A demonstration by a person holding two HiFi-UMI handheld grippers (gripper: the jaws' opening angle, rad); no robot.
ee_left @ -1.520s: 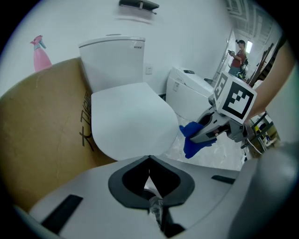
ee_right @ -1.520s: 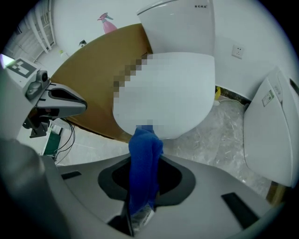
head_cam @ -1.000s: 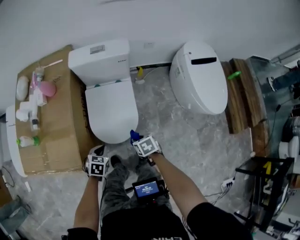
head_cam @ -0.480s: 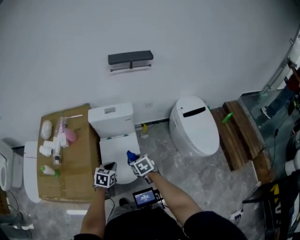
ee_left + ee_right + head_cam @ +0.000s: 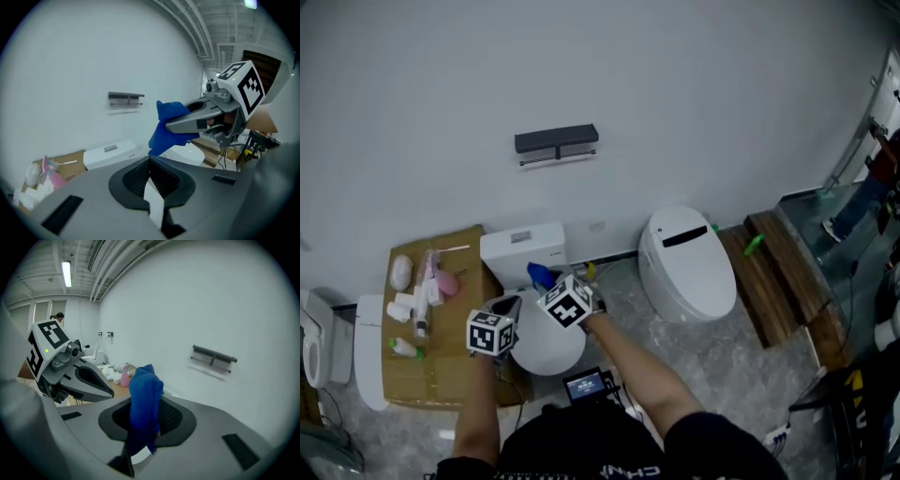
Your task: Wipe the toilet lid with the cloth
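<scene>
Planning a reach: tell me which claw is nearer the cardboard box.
Left. The left claw hangs beside the cardboard box; the right claw, holding the blue cloth, is farther right.

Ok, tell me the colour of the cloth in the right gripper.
Blue, plain. The cloth shows best in the right gripper view, clamped between the jaws.

Dark rail mounted on the white wall. At left, cardboard box carrying a pink bottle, a white oval piece and a green-capped bottle. At right, second white toilet on grey marbled floor, beside a wooden platform bearing a small green object.
</scene>
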